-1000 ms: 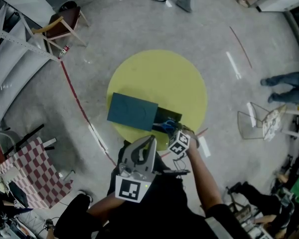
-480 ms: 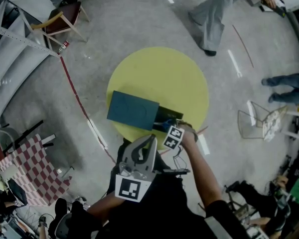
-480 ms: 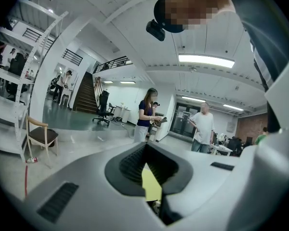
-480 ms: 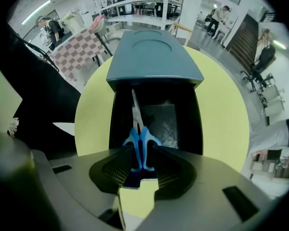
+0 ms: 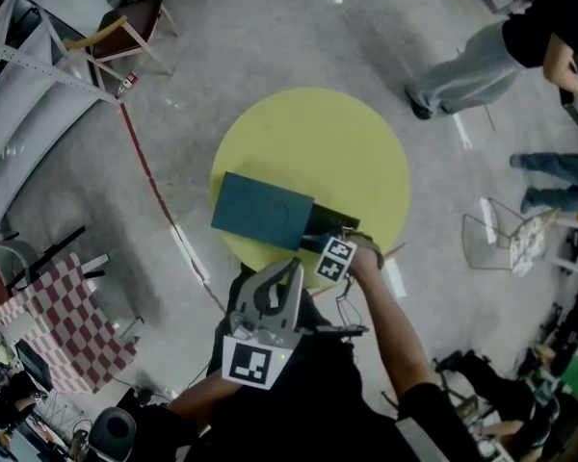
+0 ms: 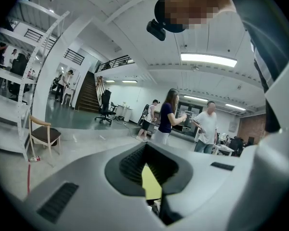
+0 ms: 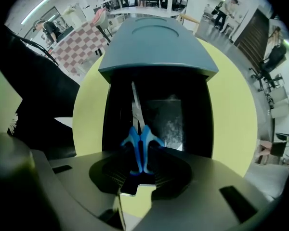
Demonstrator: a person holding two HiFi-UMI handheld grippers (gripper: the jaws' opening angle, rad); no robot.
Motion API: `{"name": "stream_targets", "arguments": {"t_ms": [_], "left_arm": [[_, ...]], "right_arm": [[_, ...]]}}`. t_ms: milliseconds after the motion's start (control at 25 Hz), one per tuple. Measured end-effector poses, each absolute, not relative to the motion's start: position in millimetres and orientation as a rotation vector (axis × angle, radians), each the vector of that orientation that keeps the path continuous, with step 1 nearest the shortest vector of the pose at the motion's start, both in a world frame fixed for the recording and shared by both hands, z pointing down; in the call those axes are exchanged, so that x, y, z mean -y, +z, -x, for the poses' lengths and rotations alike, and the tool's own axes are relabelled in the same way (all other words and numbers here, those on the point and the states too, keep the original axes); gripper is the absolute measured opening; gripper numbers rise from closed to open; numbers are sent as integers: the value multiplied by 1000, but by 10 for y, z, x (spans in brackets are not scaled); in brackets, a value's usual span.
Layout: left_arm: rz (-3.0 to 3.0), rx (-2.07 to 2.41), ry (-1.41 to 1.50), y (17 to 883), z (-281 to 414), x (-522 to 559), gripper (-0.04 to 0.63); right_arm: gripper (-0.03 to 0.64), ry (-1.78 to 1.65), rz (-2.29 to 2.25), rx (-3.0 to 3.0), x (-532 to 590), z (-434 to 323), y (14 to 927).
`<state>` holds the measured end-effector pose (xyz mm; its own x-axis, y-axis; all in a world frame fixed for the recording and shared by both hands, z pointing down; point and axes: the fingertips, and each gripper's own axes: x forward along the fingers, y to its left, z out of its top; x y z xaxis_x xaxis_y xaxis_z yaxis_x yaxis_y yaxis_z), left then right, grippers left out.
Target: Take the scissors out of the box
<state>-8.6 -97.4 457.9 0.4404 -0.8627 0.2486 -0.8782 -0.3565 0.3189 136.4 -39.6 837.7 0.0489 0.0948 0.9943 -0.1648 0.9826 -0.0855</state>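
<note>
A dark teal box (image 5: 262, 210) lies on the round yellow table (image 5: 347, 152), its lid slid back off a black open tray (image 7: 197, 124). Inside lie the blue-handled scissors (image 7: 140, 146), blades pointing away under the lid. My right gripper (image 7: 140, 172) points straight down over the tray's near end (image 5: 326, 242). Its jaws are opening, with the blue handles between them and a dark gap on each side. My left gripper (image 5: 291, 269) is held level near my body, short of the table edge, tips together with nothing in them (image 6: 151, 172).
A person (image 5: 482, 56) walks past the far right side of the table. A wooden chair (image 5: 125, 37) stands at the back left, a checkered table (image 5: 63, 325) at the near left, a wire chair (image 5: 506, 234) to the right. Red tape (image 5: 159, 195) crosses the floor.
My right gripper has shifted slightly left and down over the scissors' handles and rolled. The walking person has crossed from the back middle to the right. My left gripper stayed put.
</note>
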Motion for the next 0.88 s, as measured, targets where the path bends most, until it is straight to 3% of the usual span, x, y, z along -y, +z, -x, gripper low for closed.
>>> {"name": "stream_targets", "arguments": {"t_ms": [120,880], "left_arm": [[-2286,1473,50,4575,113,966,0],[-2328,1458,27,4485,117,830,0]], "right_arm": [[85,195,-62,1511,393,-1367,8355],[81,90,-134,1496,455,-1425,8046]]}}
